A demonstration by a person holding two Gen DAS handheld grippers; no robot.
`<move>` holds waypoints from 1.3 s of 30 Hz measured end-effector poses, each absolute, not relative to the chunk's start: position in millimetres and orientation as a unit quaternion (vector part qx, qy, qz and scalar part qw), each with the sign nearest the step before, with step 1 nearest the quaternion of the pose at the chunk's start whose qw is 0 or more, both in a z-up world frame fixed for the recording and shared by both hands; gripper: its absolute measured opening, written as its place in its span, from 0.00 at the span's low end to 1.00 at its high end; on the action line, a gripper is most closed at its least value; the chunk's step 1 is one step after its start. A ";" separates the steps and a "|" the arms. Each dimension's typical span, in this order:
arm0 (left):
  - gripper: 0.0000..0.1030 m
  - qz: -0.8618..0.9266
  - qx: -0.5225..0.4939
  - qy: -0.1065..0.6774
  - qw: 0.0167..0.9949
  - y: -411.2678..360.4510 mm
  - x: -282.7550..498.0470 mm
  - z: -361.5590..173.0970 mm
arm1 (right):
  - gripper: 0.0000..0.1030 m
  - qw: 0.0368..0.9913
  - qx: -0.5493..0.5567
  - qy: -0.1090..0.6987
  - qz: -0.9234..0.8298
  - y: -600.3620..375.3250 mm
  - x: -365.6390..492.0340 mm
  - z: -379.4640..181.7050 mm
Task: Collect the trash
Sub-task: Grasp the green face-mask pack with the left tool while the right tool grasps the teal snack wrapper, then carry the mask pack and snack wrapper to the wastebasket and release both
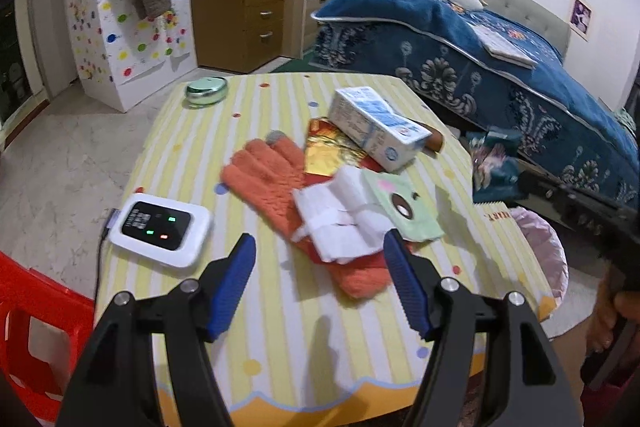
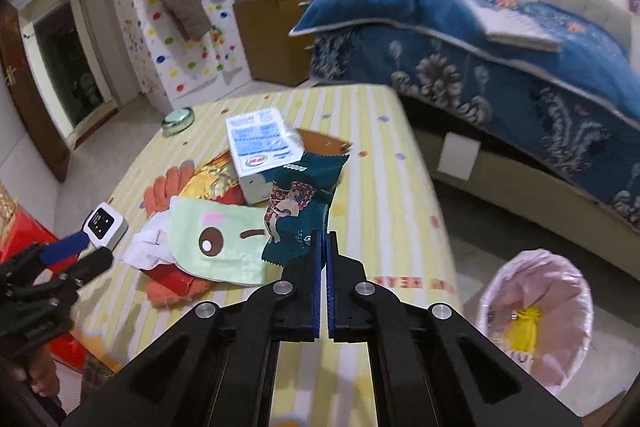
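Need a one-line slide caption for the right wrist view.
Right gripper shut on teal snack wrapper, lifted above striped table; pink-lined trash bin waits lower right.

Right gripper (image 2: 323, 247), matt black plastic with ribbed blue rubbery pads, pinches a glossy dark-green foil-like wrapper (image 2: 298, 211). Just past it lies a smooth printed carton (image 2: 262, 147) that looks like coated paperboard. Left of the gripper sits a pale green cloth-like pouch (image 2: 218, 243), matt. Ahead of the left gripper (image 1: 320, 263), same black plastic and blue ribbing, there's a fuzzy orange knit glove (image 1: 272, 179), crumpled white tissue (image 1: 340, 223) on top, and shiny gold foil (image 1: 328, 151) beyond. The tabletop (image 1: 280, 327) wears a smooth striped cover. Right of the right gripper, a thin pink plastic bin liner (image 2: 538, 315).
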State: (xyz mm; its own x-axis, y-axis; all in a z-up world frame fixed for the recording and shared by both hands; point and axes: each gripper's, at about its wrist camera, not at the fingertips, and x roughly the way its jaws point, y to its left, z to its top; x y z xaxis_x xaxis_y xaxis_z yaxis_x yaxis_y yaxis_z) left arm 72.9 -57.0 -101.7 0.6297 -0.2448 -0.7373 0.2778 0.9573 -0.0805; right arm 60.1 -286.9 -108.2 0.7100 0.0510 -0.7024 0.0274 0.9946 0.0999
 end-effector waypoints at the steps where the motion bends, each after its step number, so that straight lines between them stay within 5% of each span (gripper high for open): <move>1: 0.63 -0.149 0.023 0.408 0.901 -61.5 72.9 -103.0 | 0.01 0.923 0.049 0.381 0.003 -288.1 56.6 -107.1; 8: 0.61 -0.173 0.039 0.418 0.891 -95.2 80.8 -109.5 | 0.01 0.926 0.031 0.375 -0.018 -291.9 43.3 -104.4; 17: 0.37 -0.169 0.050 0.464 0.868 -124.0 114.0 -128.6 | 0.01 0.925 0.031 0.379 -0.025 -297.1 36.6 -108.6; 22: 0.04 -0.172 0.041 0.466 0.867 -124.8 120.6 -132.2 | 0.01 0.924 0.033 0.379 -0.025 -298.3 36.3 -108.7; 39: 0.01 -0.205 -0.011 0.352 0.913 -67.7 71.5 -48.5 | 0.01 0.931 0.051 0.361 -0.005 -291.4 21.9 -90.8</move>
